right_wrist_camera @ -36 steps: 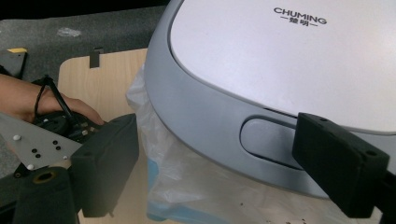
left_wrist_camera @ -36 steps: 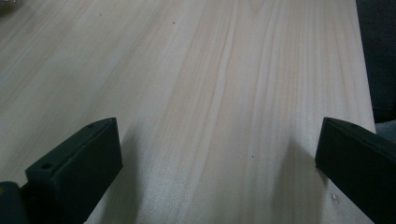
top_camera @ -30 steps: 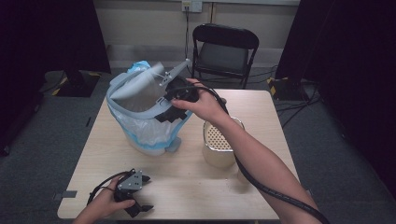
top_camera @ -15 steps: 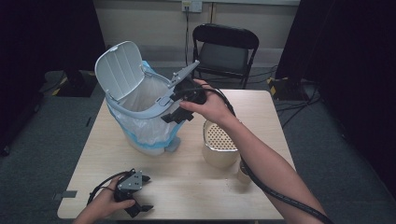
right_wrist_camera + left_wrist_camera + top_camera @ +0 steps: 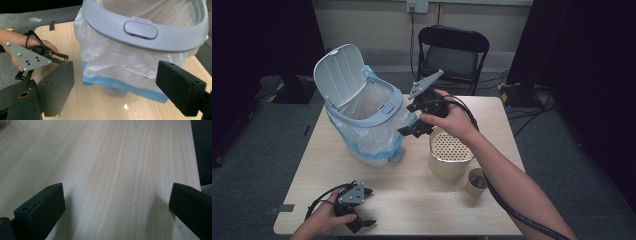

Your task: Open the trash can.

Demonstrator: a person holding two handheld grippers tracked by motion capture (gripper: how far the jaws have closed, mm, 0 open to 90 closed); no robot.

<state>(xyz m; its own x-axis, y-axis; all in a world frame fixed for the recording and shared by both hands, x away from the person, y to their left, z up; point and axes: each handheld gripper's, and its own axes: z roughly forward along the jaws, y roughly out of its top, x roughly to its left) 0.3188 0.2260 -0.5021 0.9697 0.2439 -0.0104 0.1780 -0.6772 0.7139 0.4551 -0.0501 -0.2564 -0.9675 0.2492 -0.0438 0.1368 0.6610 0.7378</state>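
Observation:
A grey step bin [image 5: 362, 122] lined with a white and blue bag [image 5: 125, 62] stands at the table's back left, its lid [image 5: 339, 74] swung up. Just right of the bin's rim hovers my right gripper [image 5: 412, 122], open with nothing between its jaws. In the right gripper view its jaws [image 5: 120, 87] frame the bin's front, below the rim's push button [image 5: 140, 29]. My left gripper [image 5: 368, 207] rests at the table's front left, open. In the left gripper view [image 5: 117, 202] bare wood lies between the jaws.
A beige pot with a perforated insert [image 5: 449, 152] stands right of the bin, under my right forearm. A small cup [image 5: 475, 182] sits in front of it. A black folding chair [image 5: 452, 50] is behind the table [image 5: 412, 200].
The bin's lid was down a second ago with my right gripper at it; now it stands up. My right gripper has drawn back to the right. The left gripper has stayed put.

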